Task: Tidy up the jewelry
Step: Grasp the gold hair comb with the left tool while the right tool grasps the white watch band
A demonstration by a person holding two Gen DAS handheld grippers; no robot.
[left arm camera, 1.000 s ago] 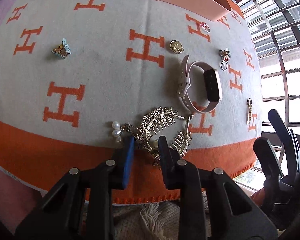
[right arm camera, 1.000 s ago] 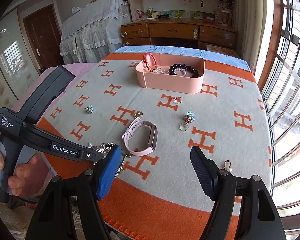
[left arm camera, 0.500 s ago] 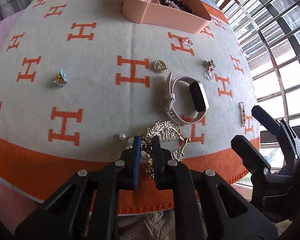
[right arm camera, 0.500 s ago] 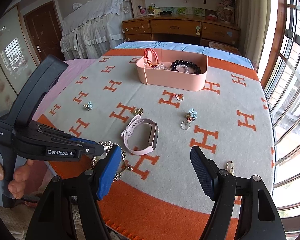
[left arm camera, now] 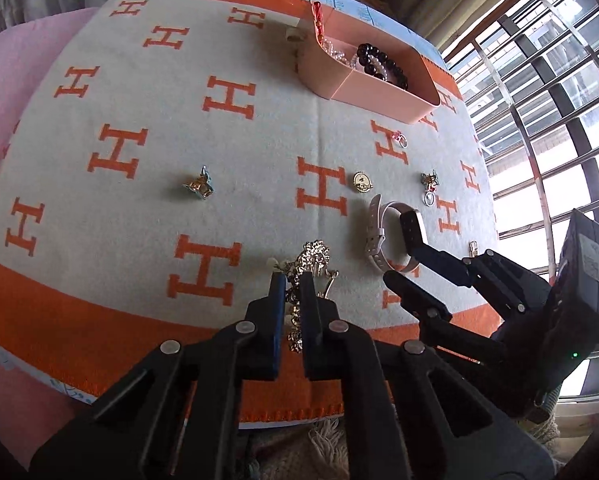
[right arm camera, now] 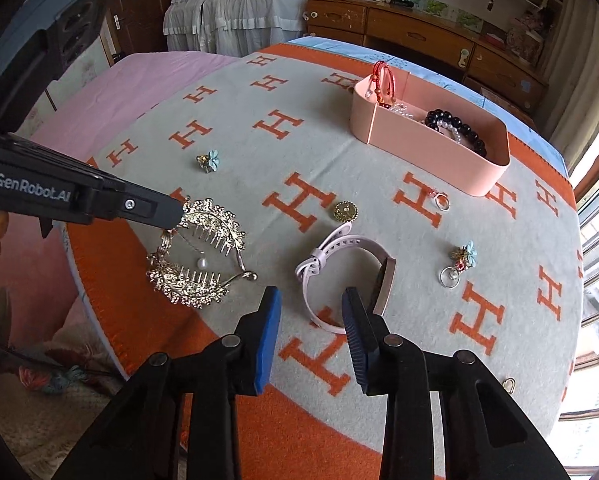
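Note:
My left gripper is shut on a gold comb hairpiece and holds it lifted just above the blanket; in the right wrist view the hairpiece hangs from the left gripper's tip, its lower comb trailing on the blanket. My right gripper is open, low over the near loop of a pink-strapped watch, one finger on each side of the strap. The watch also shows in the left wrist view. A pink tray at the far side holds bead bracelets.
Loose on the H-patterned blanket: a blue flower clip, a gold round brooch, a small ring, a flower charm with ring, a small clasp. Window bars stand on the right.
My left gripper closed on the gold hairpiece and lifted it. My right gripper moved forward and down over the watch, and its jaws narrowed.

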